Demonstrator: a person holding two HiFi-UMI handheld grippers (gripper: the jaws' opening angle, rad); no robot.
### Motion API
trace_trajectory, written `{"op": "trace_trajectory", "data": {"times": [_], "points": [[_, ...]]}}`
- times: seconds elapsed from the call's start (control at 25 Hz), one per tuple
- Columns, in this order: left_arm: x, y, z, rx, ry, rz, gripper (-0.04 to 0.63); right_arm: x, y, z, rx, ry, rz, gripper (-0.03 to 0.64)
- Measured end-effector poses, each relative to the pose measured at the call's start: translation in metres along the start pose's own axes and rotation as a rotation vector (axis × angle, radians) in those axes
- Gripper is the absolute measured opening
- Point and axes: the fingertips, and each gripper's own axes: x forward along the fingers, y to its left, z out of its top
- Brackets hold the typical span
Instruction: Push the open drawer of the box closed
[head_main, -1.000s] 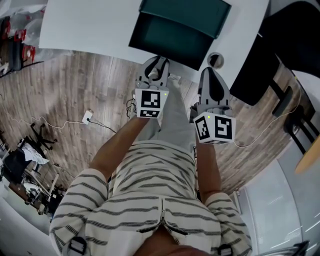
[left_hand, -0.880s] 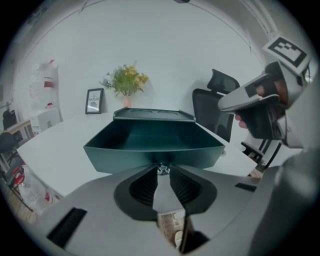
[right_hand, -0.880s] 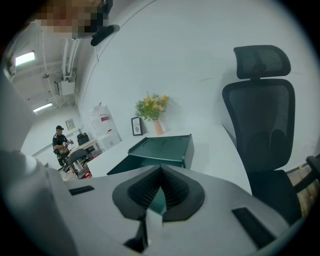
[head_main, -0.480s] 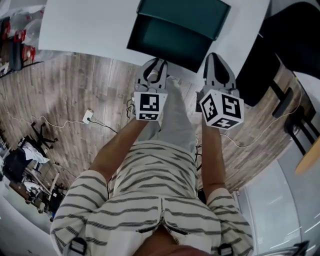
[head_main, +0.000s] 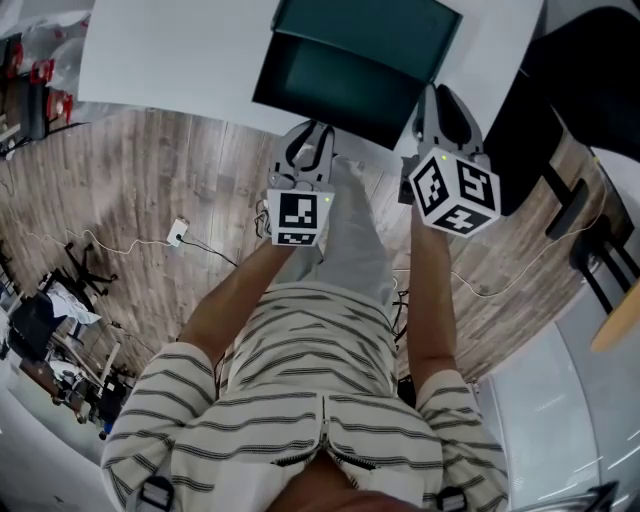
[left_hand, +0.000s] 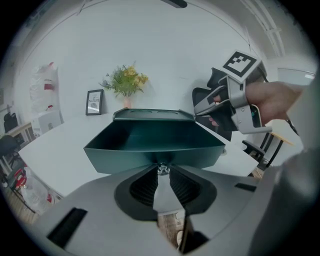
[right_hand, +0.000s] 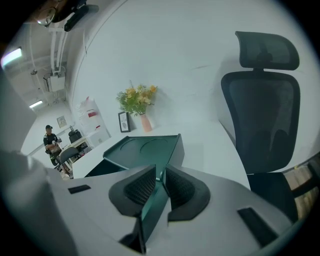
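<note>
A dark green box (head_main: 375, 25) stands on the white table (head_main: 180, 50), its drawer (head_main: 330, 85) pulled out toward me and empty. My left gripper (head_main: 309, 135) faces the drawer front (left_hand: 155, 150) at its middle. Its jaws stand a little apart, with the small knob (left_hand: 162, 169) just at their tips and nothing pinched. My right gripper (head_main: 438, 97) is at the drawer's right side. In the right gripper view the green side wall (right_hand: 152, 210) runs between the two pads (right_hand: 182, 187), which look pressed against it. The box top (right_hand: 145, 147) lies just beyond.
A black office chair (head_main: 545, 110) stands close on the right, past the table's corner. A vase of flowers (left_hand: 126, 82) and a small picture frame (left_hand: 93, 102) sit at the table's far side. Cables and a socket (head_main: 175, 235) lie on the wooden floor.
My right gripper has moved forward and up from beside my leg to the drawer's right side. The left gripper has edged slightly toward the drawer front. The drawer has not moved.
</note>
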Motion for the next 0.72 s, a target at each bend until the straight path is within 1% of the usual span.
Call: {"op": "trace_trajectory", "data": {"times": [0.2, 0.28, 0.44, 0.72], "points": [[0.000, 0.002, 0.000, 0.003, 0.006, 0.005, 0.074, 0.016, -0.006, 0.004, 0.024, 0.022, 0.015, 0.074], [0.000, 0.001, 0.000, -0.001, 0.008, 0.005, 0.074, 0.022, -0.009, 0.004, 0.035, 0.050, 0.037, 0.086], [0.002, -0.001, 0.004, -0.014, -0.001, -0.009, 0.074, 0.026, -0.009, 0.006, 0.054, 0.105, 0.082, 0.071], [0.006, -0.005, 0.012, 0.000, -0.013, -0.006, 0.072, 0.025, -0.012, 0.003, 0.072, 0.121, 0.098, 0.067]]}}
